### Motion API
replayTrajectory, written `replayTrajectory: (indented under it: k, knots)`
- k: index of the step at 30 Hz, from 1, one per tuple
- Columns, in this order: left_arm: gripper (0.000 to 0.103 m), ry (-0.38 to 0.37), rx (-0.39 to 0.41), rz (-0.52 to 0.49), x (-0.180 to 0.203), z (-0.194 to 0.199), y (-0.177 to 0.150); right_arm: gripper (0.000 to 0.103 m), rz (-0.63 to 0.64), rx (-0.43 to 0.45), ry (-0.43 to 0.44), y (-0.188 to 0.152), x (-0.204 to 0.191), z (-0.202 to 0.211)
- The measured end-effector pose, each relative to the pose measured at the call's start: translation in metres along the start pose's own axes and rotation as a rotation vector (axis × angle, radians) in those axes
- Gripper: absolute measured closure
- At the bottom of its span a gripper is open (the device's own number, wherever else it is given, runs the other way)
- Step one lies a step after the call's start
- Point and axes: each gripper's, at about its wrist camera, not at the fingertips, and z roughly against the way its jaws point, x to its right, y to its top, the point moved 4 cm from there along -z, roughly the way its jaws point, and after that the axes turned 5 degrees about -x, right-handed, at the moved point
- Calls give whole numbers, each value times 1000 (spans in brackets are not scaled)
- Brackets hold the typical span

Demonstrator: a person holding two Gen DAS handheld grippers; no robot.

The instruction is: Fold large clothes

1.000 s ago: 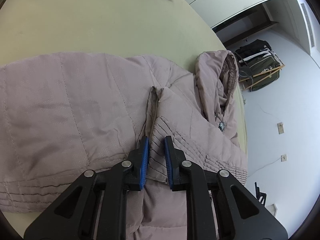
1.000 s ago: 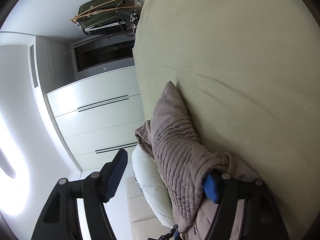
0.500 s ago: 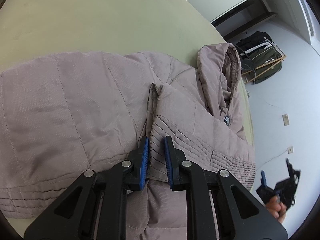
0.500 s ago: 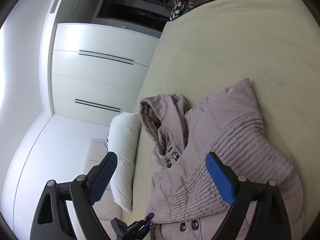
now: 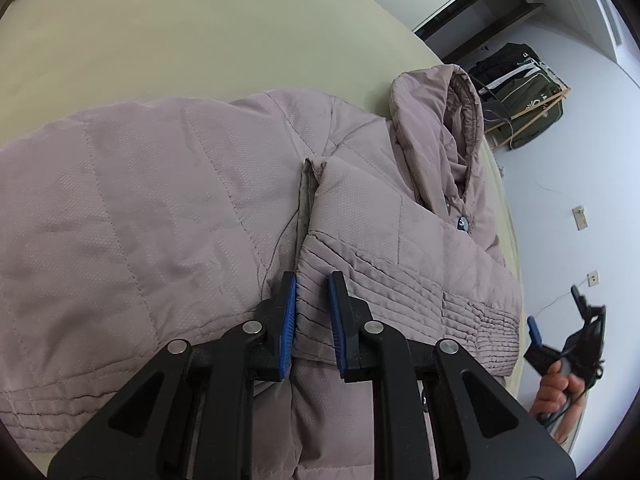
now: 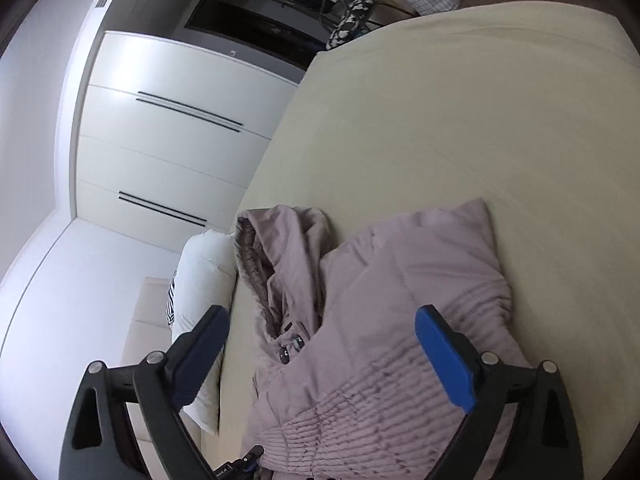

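Jacket: a mauve quilted jacket (image 5: pixel 168 200) lies spread on the bed, hood toward the far edge, one sleeve folded across its front.
Sleeve: the folded sleeve (image 5: pixel 360 216) ends in a ribbed, pleated cuff (image 5: pixel 400 280) resting on the jacket's body.
Hood: the hood (image 5: pixel 440 120) stands crumpled, its darker lining showing; dark buttons (image 6: pixel 285 356) sit just below it.
Left claw: the left claw (image 5: pixel 312 312) points down at the cuff, its blue pads close together and pinching a fold of cuff fabric between them.
Right claw: the right claw (image 6: pixel 320 360) hangs above the jacket, jaws spread wide and having just been opening; nothing is between the pads, and the cuff lies loose below.
Right hand: in the left wrist view a hand (image 5: pixel 560 392) holds the right claw just off the bed's edge, beside the cuff.
Bed: a pale yellow-green sheet covers the bed (image 6: pixel 460 120), bare beyond the jacket.
Pillow: a white pillow (image 6: pixel 200 280) lies at the bed's side, near the hood.
Wardrobe: white wardrobe doors (image 6: pixel 160 140) with dark bar handles stand past the bed.
Bags: dark and olive bags (image 5: pixel 520 92) sit on a rack by the far wall.
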Motion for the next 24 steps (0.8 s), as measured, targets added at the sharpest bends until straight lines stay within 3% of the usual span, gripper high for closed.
replayTrajectory:
  k: [2, 4, 8, 12, 18, 19, 20, 22, 24]
  knots:
    - [88, -3, 5, -1, 0, -2, 1, 6, 19, -36, -70, 2, 4, -22]
    - [87, -35, 2, 7, -2, -2, 1, 7, 8, -86, -143, -9, 34, -44]
    - [87, -72, -9, 16, -14, 14, 0, 7, 47, -53, -115, -16, 39, -38]
    - [86, -86, 65, 64, -48, 67, -18, 7, 10, -13, -89, -28, 17, -2]
    - [83, -118, 169, 299, -145, 155, -92, 5, 61, -76, 24, -98, -24, 36]
    - [74, -116, 179, 349, -161, 166, -108, 5, 51, -103, 43, -115, -27, 38]
    - [51, -117, 194, 406, -178, 176, -126, 5, 45, -128, 53, -131, -30, 38]
    - [23, -117, 245, 518, -209, 196, -159, 4, 47, -169, 74, -162, -37, 39]
    - [22, -115, 262, 583, -232, 205, -180, 3, 55, -210, 79, -190, -44, 34]
